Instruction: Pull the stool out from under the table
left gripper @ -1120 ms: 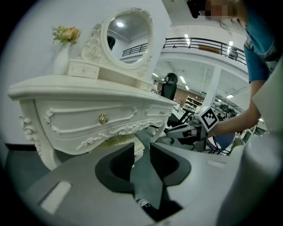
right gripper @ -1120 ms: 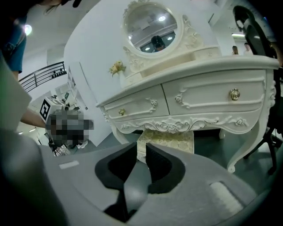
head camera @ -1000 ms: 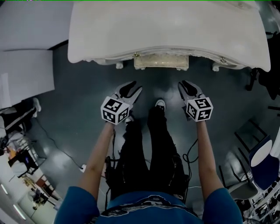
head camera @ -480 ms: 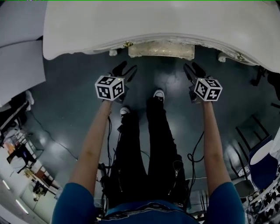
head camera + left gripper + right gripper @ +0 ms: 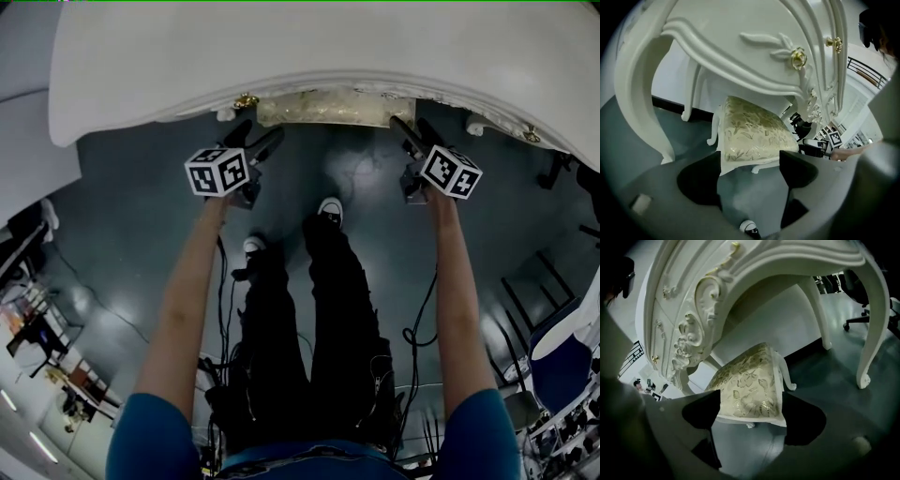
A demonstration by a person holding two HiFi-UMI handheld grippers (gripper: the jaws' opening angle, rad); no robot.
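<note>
The stool has a gold leaf-patterned cushion (image 5: 324,107) on white curved legs and stands under the white carved table (image 5: 328,47); only its front edge shows from above. My left gripper (image 5: 255,141) is at the stool's left front corner, my right gripper (image 5: 413,133) at its right front corner. In the left gripper view the jaws of the left gripper (image 5: 750,169) are opening, with the cushion (image 5: 754,133) just ahead between them, untouched. In the right gripper view the right gripper (image 5: 752,416) is opening too, the cushion's (image 5: 747,387) near edge between its jaws, the pads not pressing.
The person's legs and shoes (image 5: 328,211) stand on the dark floor below the grippers, with cables (image 5: 417,328) trailing. Table legs (image 5: 642,108) (image 5: 872,333) flank the stool. A blue chair (image 5: 562,361) is at the right, an office chair (image 5: 862,291) beyond the table.
Both grippers have moved forward to the table's edge beside the stool's front, and their jaws have spread wider. The person has stepped closer to the table.
</note>
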